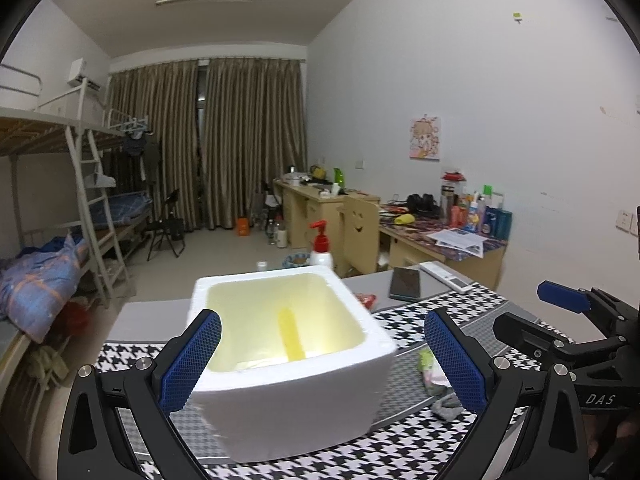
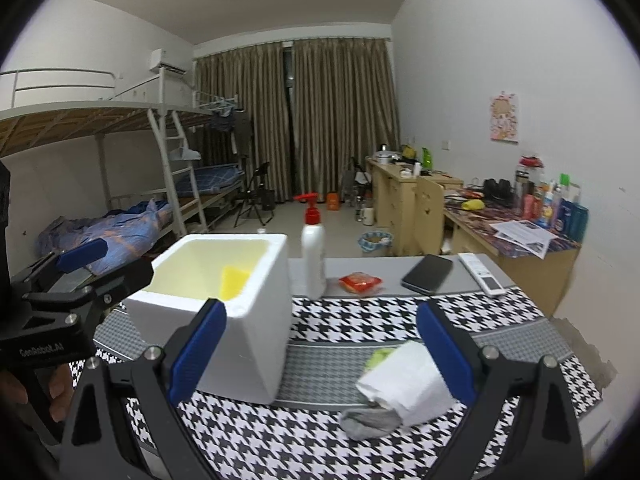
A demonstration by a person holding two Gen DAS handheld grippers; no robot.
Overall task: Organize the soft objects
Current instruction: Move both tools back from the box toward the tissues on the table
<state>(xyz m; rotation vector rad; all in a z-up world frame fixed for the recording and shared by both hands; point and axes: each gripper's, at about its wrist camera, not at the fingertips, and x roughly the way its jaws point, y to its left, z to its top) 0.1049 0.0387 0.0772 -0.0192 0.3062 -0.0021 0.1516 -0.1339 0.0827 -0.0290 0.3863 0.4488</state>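
A white foam box [image 1: 288, 380] stands on the houndstooth cloth [image 1: 440, 312], with a yellow sponge [image 1: 291, 334] lying inside; both show in the right wrist view, box [image 2: 240, 320] and sponge [image 2: 234, 282]. My left gripper [image 1: 322, 364] is open and empty, its jaws either side of the box's near wall. My right gripper [image 2: 322, 354] is open and empty. A white cloth roll [image 2: 408, 384] lies by its right finger, with a grey cloth [image 2: 368, 420] and a green piece [image 2: 378, 358] beside it. These soft items show partly in the left wrist view [image 1: 434, 376].
A white pump bottle with a red top [image 2: 314, 252] stands behind the box. A red packet [image 2: 360, 282], a black phone [image 2: 426, 274] and a white remote [image 2: 482, 274] lie on the grey table [image 2: 384, 266] beyond the cloth. Desks and bunk beds stand further off.
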